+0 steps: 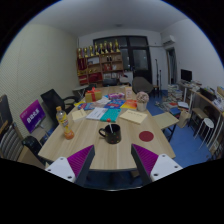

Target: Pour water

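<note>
A black mug [110, 133] stands on the wooden table [90, 146] just beyond my fingers, with its handle to the left. A red round coaster [146, 135] lies on the table to the right of the mug. A bottle of orange drink [68, 129] stands to the left near the table's edge. My gripper [112, 160] is open and empty, held above the table's near end, with its purple pads [80, 160] wide apart. The mug stands ahead of the gap between them.
Books, papers and small items [112, 105] cover the far half of the table. Black chairs [55, 100] stand at the left, one with a purple sign [33, 115]. A shelf with trophies [103, 62] lines the back wall. A desk with a monitor [186, 76] is at the right.
</note>
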Tool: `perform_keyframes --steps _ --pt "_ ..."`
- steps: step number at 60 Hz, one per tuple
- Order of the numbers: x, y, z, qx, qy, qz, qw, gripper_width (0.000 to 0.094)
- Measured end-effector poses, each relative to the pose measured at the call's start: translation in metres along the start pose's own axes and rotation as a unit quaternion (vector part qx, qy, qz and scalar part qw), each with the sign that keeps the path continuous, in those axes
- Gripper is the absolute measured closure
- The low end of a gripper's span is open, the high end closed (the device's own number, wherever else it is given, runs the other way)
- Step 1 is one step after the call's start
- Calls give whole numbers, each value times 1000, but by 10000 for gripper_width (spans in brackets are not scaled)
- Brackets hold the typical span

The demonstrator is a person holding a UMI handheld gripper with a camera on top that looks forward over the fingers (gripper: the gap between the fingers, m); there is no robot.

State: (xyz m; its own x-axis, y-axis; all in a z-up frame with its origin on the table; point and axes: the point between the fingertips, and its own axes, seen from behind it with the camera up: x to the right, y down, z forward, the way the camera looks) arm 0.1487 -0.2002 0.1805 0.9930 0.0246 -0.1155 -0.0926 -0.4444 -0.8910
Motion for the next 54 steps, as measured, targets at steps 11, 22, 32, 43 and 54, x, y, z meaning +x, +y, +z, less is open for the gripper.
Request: perform_keyframes --steps 11,22,32,43,54 --pt "-37 10 12 2 -7 -18 1000 131" --pt "-84 21 46 2 -9 -31 999 131" --pt "-170 29 120 33 -29 -11 999 133" --pt "-265 19 224 70 -34 -18 997 130" --pt "-305 -5 313 100 1 -29 995 147"
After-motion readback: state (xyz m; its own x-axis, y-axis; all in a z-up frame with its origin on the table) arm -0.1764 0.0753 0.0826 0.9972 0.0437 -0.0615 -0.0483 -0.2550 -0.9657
